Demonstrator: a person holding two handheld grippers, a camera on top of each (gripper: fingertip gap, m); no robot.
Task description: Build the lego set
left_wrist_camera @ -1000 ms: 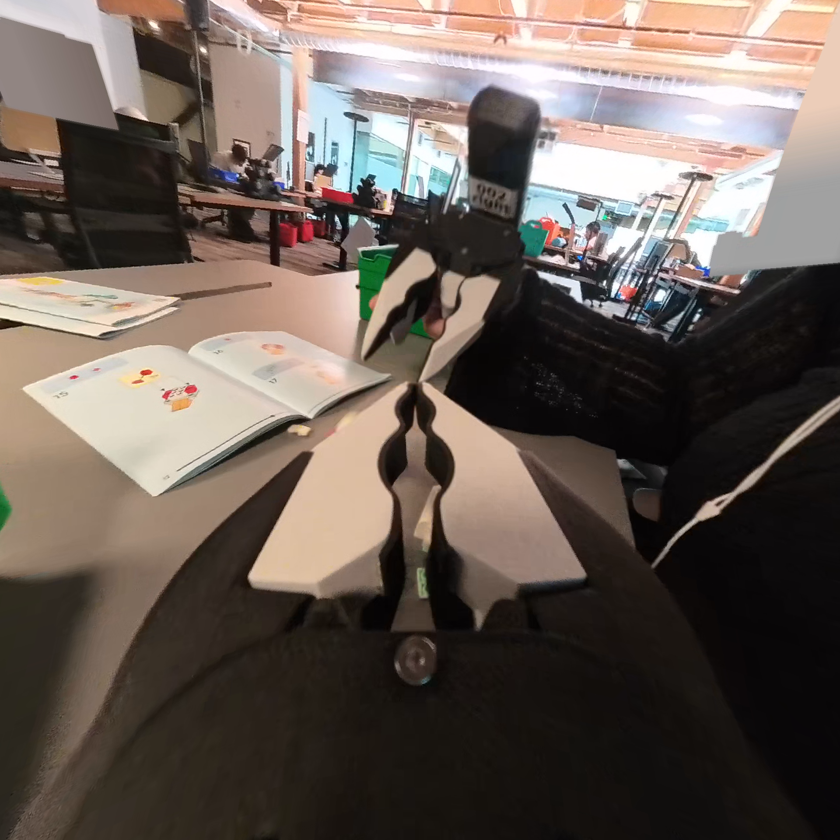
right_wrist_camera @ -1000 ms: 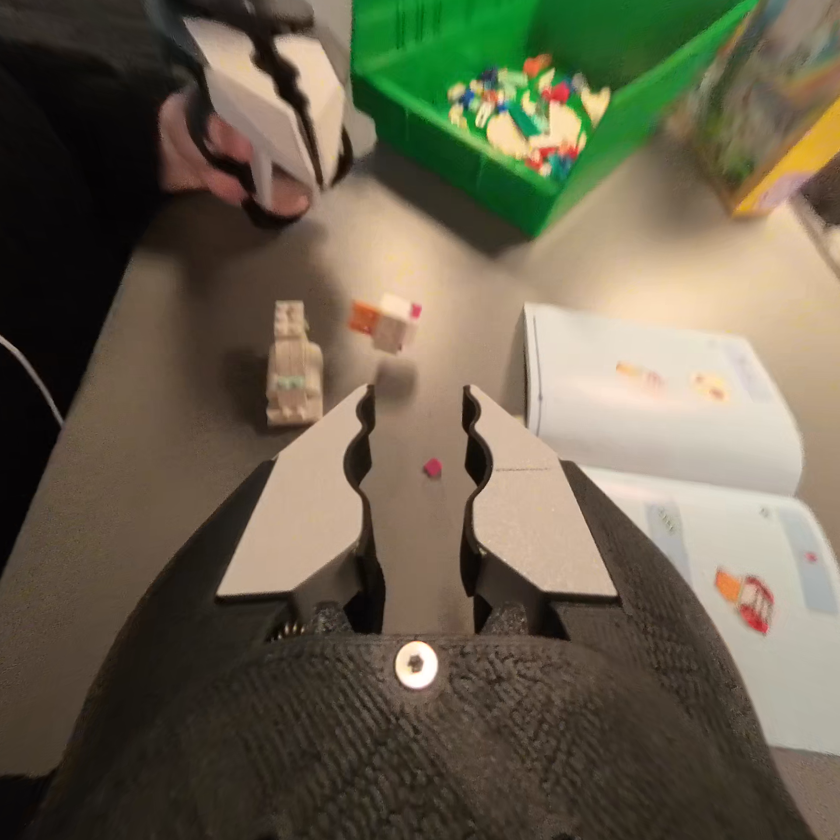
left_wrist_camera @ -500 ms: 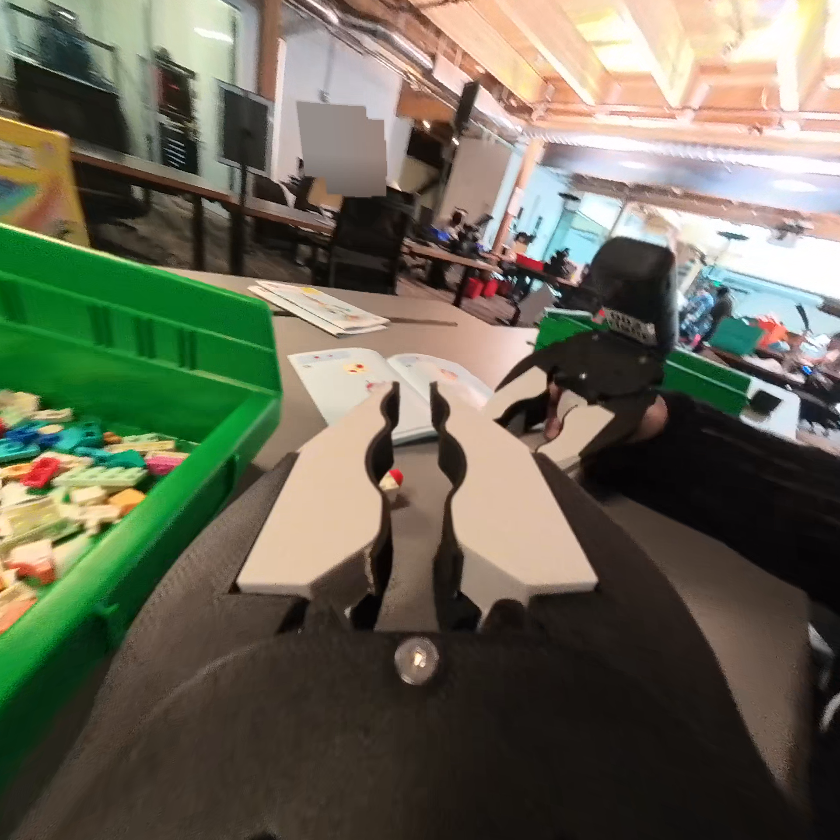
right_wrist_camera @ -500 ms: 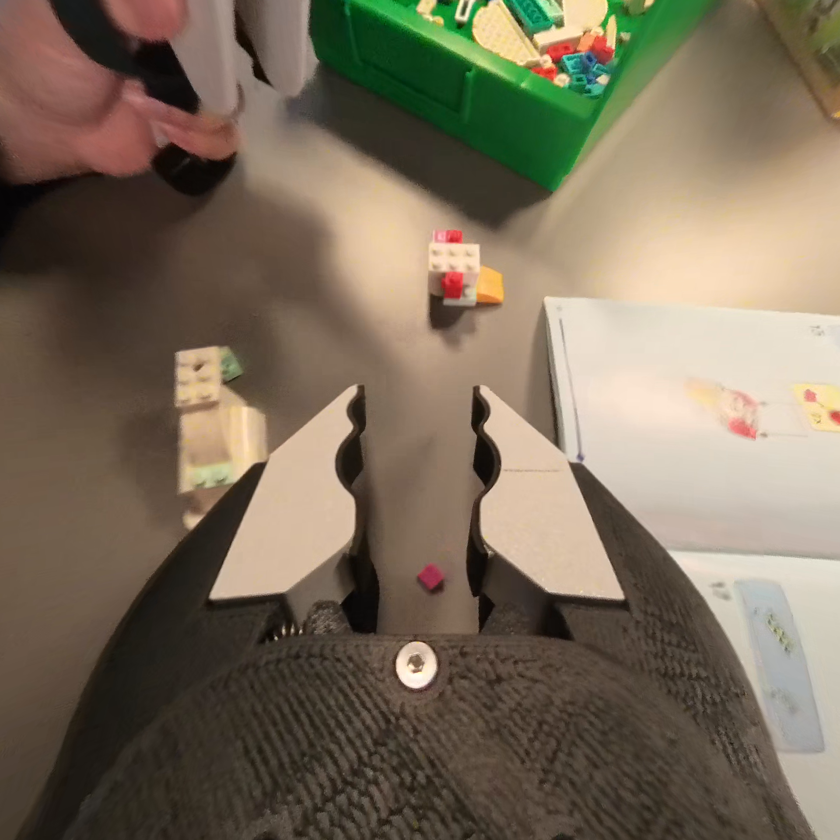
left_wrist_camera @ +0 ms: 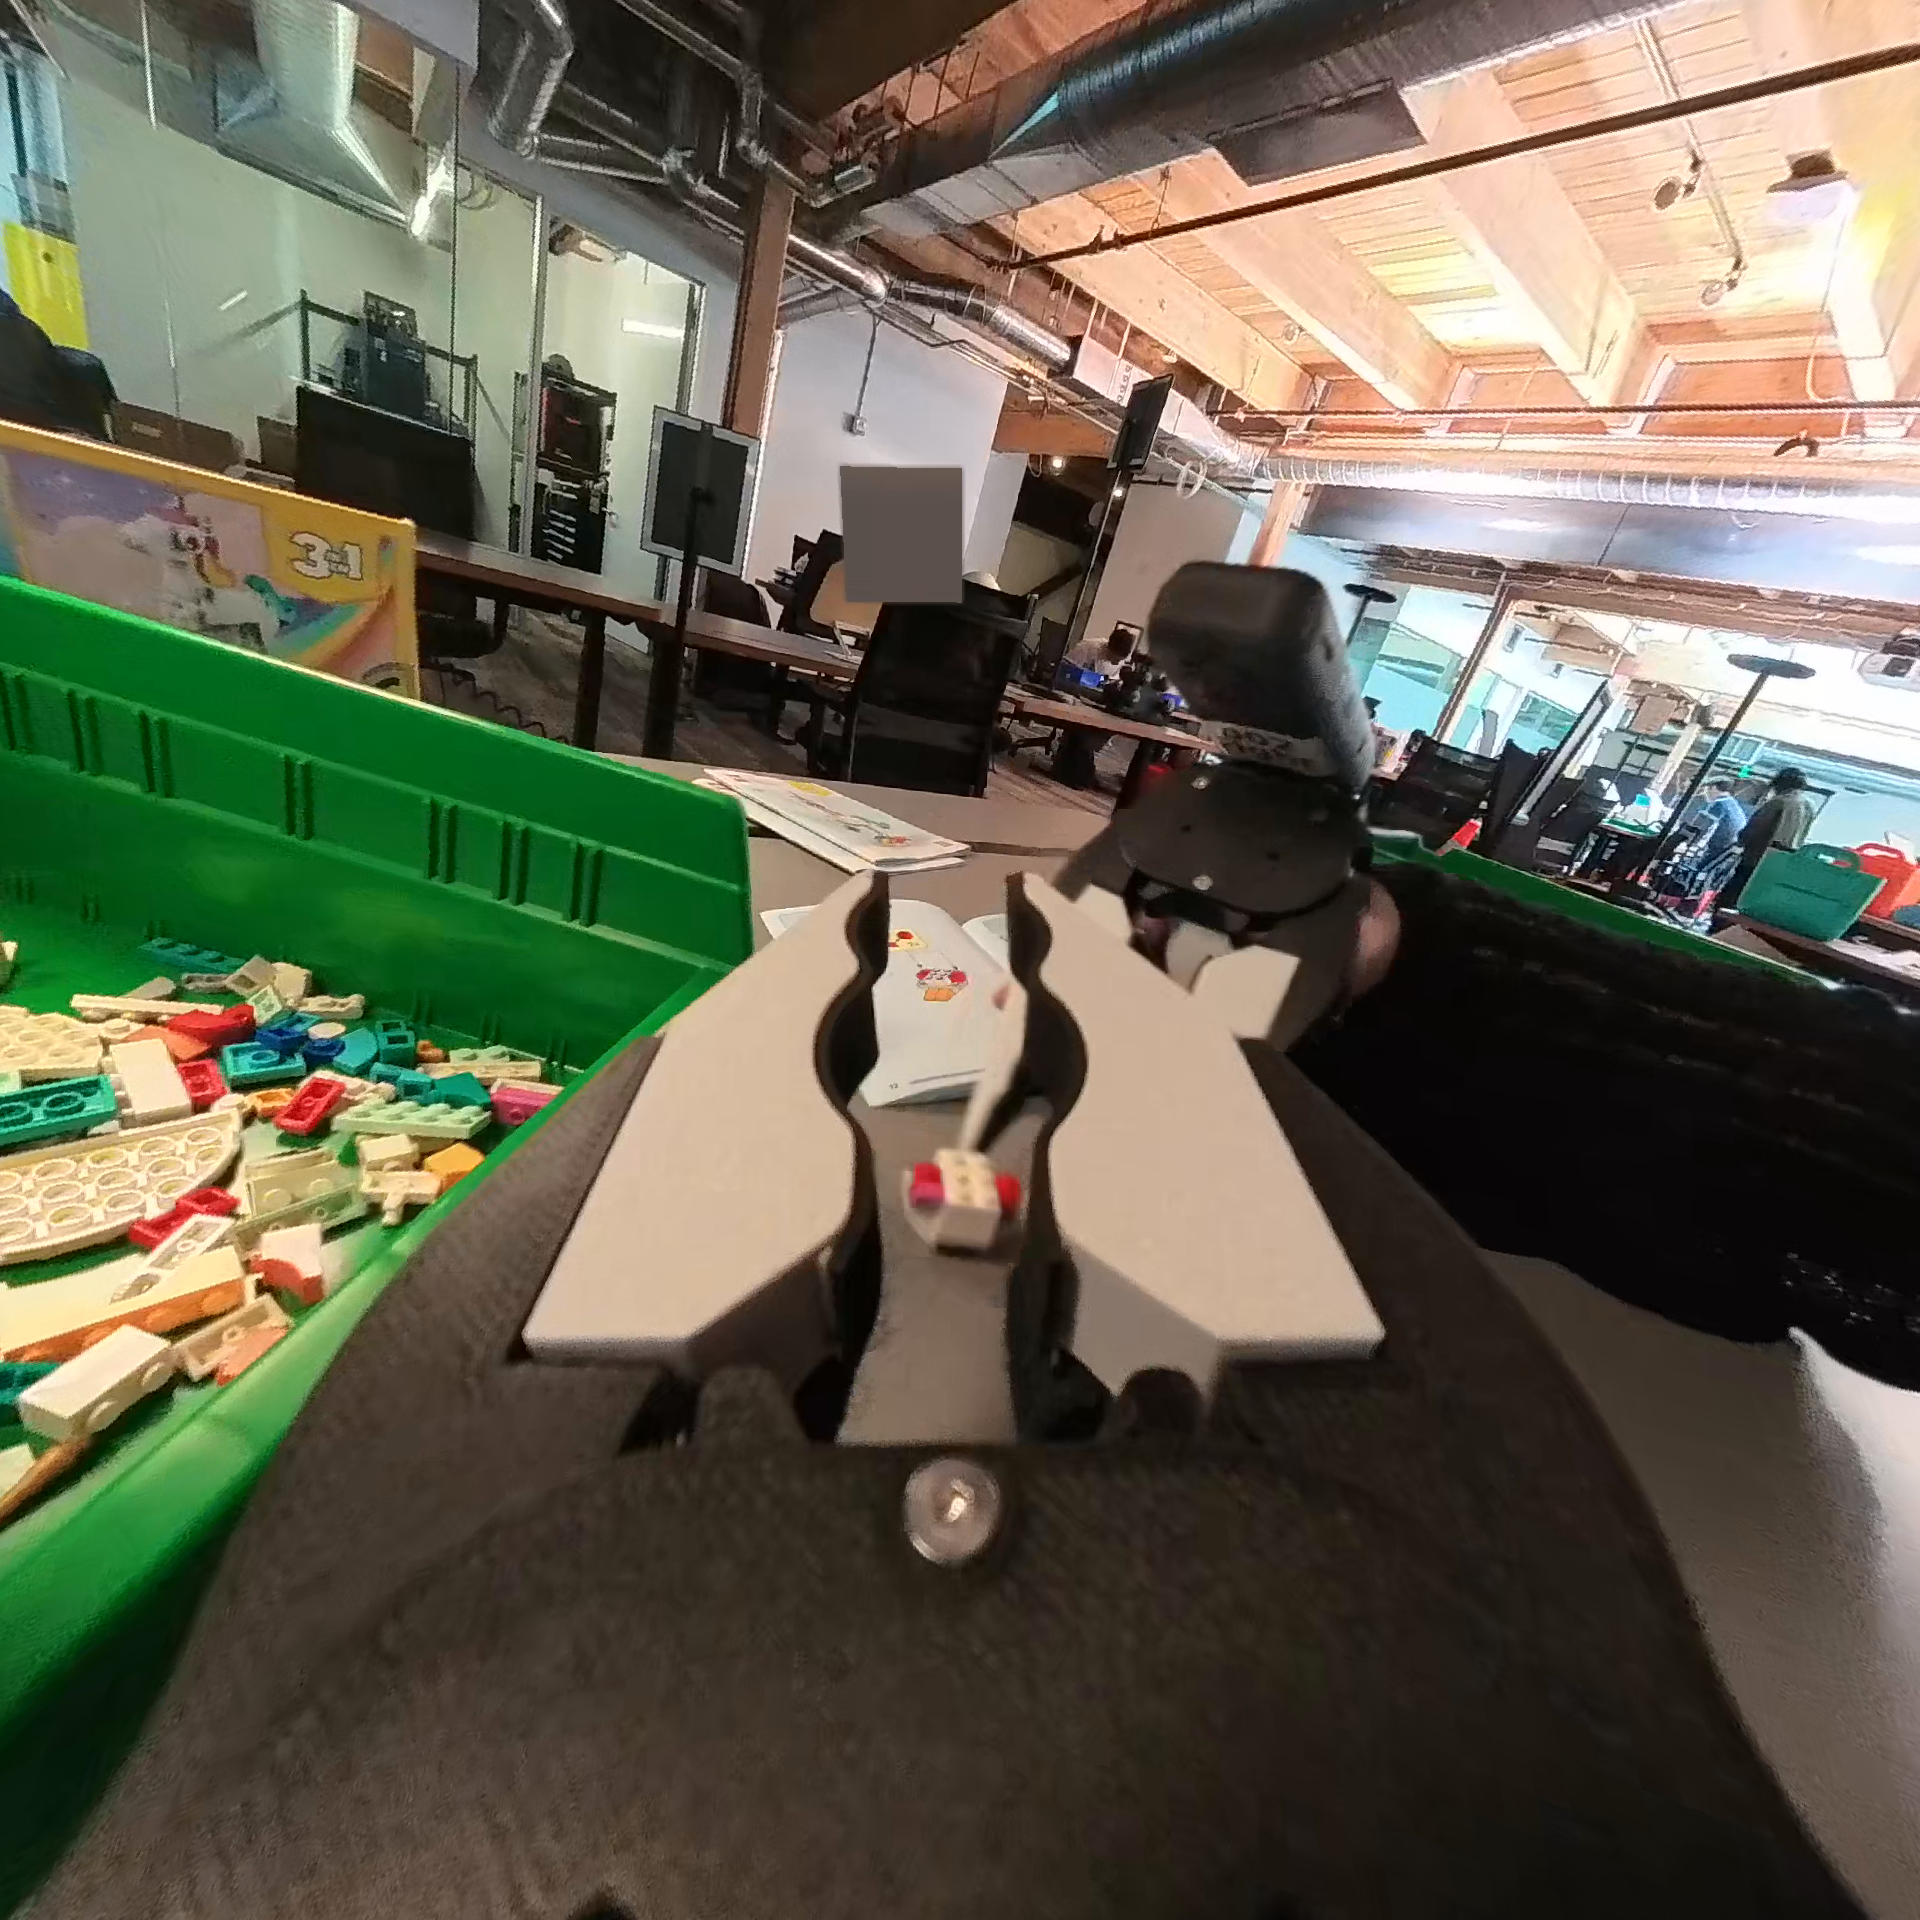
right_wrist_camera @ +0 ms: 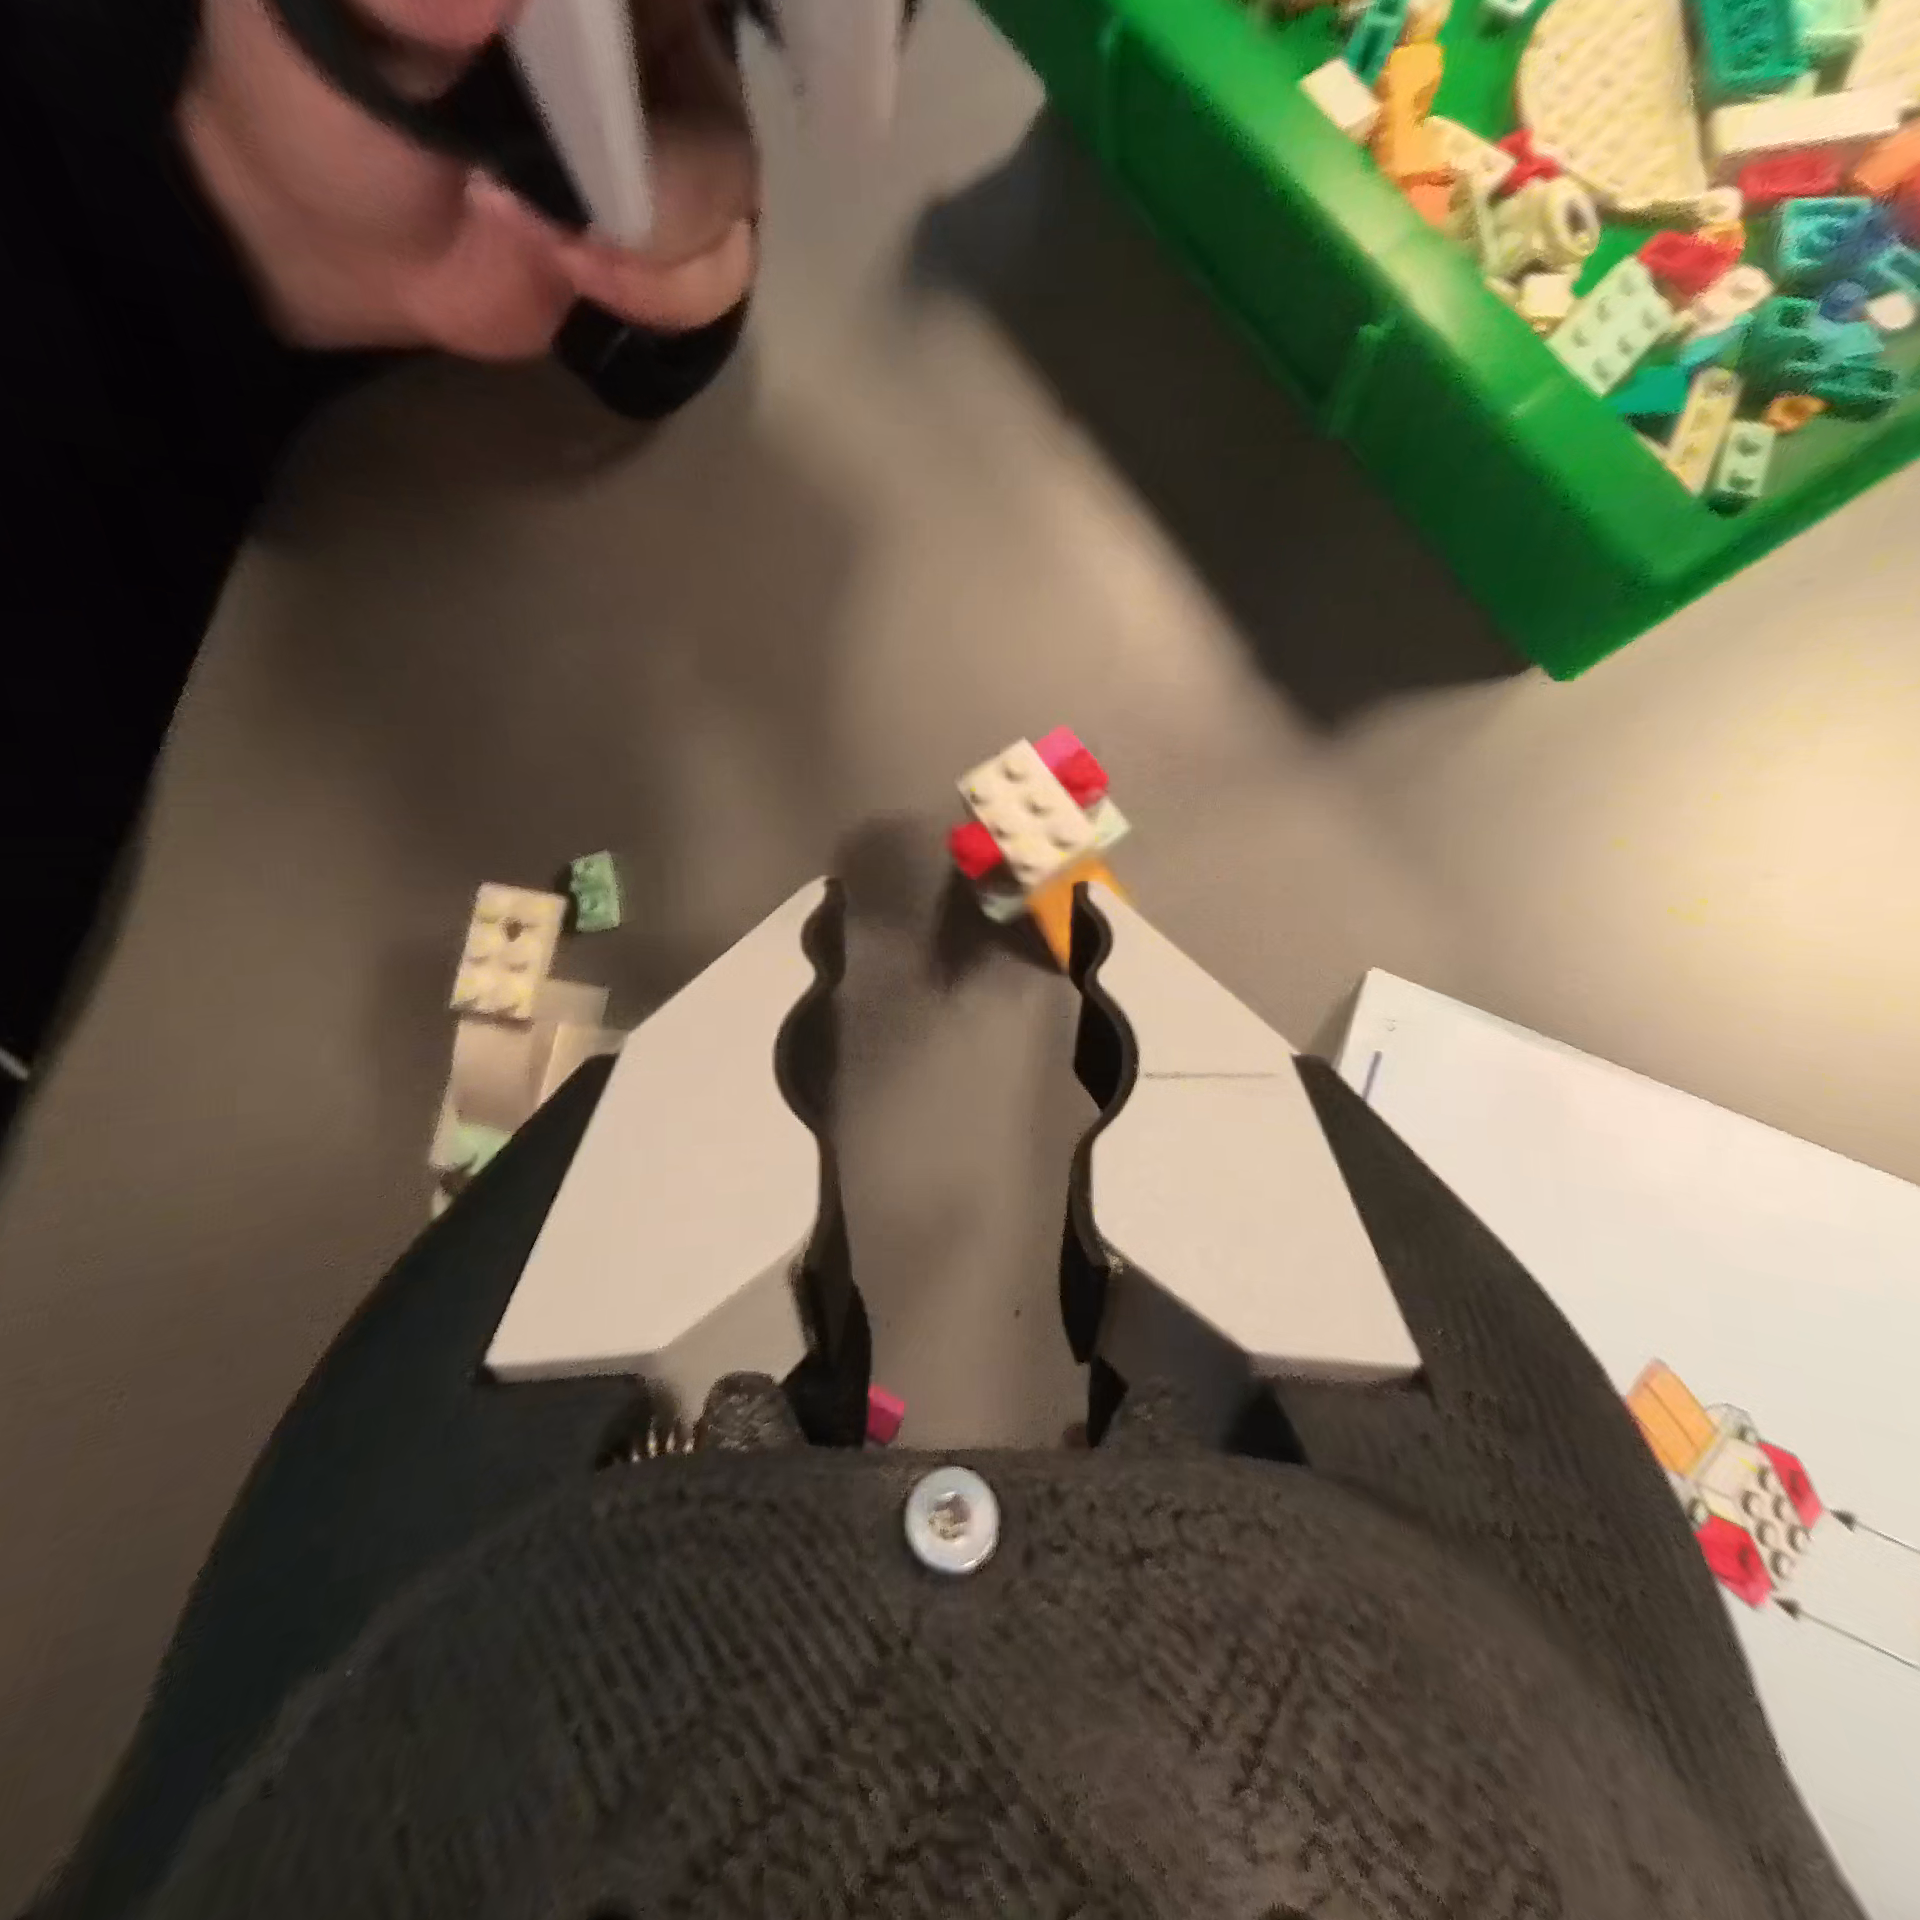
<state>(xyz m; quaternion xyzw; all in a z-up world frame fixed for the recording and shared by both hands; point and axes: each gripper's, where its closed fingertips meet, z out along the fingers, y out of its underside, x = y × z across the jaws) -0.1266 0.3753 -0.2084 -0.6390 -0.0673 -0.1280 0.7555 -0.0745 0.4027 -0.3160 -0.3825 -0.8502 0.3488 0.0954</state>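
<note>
A small white, red and orange lego assembly [right_wrist_camera: 1034, 831] lies on the grey table [right_wrist_camera: 582, 644], just beyond my right gripper's right fingertip. My right gripper [right_wrist_camera: 956, 894] is open and empty above the table. A tan and white lego figure [right_wrist_camera: 509, 997] lies to its left, with a small green brick [right_wrist_camera: 594, 891] beside it. A tiny magenta brick [right_wrist_camera: 885, 1413] shows near the gripper's base. My left gripper [left_wrist_camera: 943, 894] is open and empty. The small assembly [left_wrist_camera: 961, 1205] shows on the table through its gap. The left gripper is blurred in the right wrist view [right_wrist_camera: 613, 135].
A green bin [left_wrist_camera: 436, 862] full of loose bricks stands at the left gripper's left and shows in the right wrist view [right_wrist_camera: 1382, 395]. An open instruction booklet [right_wrist_camera: 1662, 1247] lies to the right. A lego box [left_wrist_camera: 208, 561] stands behind the bin. More booklets [left_wrist_camera: 842, 821] lie farther back. My right gripper is the nearer one to the small green brick [right_wrist_camera: 594, 891]: about 7 cm, against 15 cm.
My left gripper has opened and swung towards the green bin. My right gripper has moved forward over the magenta brick, up to the small white and red assembly.
</note>
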